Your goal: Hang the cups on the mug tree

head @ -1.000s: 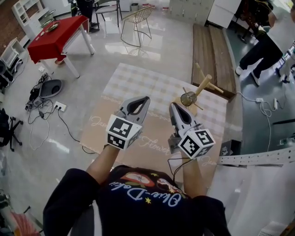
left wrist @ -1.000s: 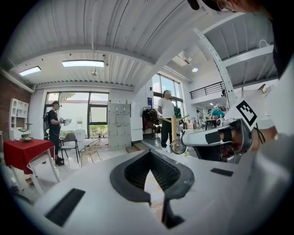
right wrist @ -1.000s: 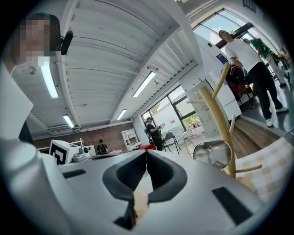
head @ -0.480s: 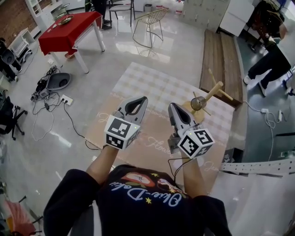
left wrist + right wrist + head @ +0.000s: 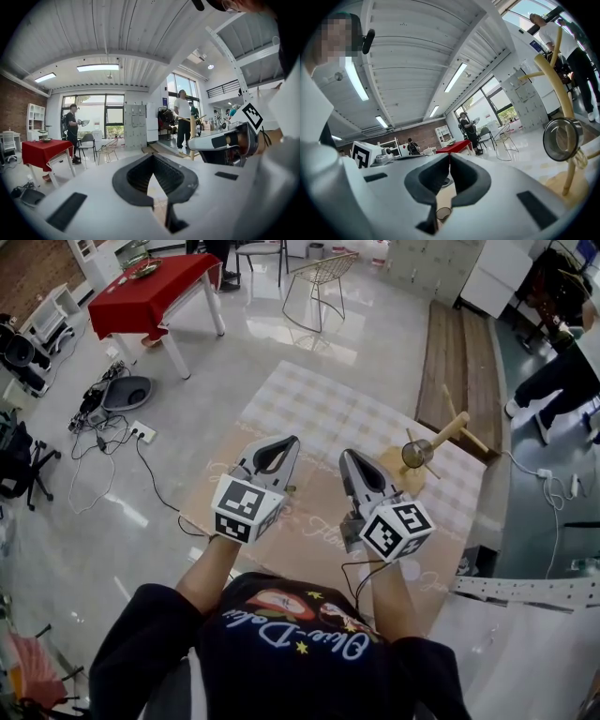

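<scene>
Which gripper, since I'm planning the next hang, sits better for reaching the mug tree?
Right, probably. The right gripper sits nearer the mug tree, which looms in its own view; the left gripper is farther off. Both jaws are shut and empty.

Dark short-sleeved shirt (image 5: 281, 662): pale script lettering, small stars, red print. Both the left gripper (image 5: 296, 441) and right gripper (image 5: 346, 456) have white shells, black jaw pads, black-and-white marker cubes (image 5: 397, 529). Thin black cable (image 5: 349, 574) under the right one.
</scene>
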{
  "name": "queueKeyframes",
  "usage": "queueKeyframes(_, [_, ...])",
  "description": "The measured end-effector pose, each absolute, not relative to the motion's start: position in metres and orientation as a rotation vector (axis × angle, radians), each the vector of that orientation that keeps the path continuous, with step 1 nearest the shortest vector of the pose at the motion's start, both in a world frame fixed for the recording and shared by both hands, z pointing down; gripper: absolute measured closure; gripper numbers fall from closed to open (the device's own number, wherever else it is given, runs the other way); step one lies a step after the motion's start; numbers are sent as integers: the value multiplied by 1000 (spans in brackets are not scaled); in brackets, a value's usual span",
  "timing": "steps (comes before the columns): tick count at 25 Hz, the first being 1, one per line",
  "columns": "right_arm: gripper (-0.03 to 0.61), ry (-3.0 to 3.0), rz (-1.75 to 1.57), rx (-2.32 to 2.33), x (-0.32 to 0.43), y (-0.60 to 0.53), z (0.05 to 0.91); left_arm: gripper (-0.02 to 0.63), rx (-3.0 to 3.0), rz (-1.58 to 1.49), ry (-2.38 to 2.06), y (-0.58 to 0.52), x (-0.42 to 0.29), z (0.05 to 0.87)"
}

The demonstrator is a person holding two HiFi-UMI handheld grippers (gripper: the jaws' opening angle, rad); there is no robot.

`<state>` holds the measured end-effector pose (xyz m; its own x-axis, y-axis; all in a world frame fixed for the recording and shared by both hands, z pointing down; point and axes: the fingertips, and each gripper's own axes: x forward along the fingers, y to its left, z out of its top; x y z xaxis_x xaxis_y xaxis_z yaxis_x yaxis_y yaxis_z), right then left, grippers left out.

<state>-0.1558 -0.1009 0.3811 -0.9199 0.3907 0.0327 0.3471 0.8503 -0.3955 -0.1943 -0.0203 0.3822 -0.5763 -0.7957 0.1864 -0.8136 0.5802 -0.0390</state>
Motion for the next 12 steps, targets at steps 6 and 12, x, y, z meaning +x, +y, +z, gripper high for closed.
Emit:
queueKeyframes(6, [567, -2883, 582, -638, -162, -86, 387, 609, 1316, 169, -2675, -7, -198, 385])
queueKeyframes(12, [555, -2844, 603, -720, -167, -67, 390, 609, 1262, 161, -2690, 8, -200, 388])
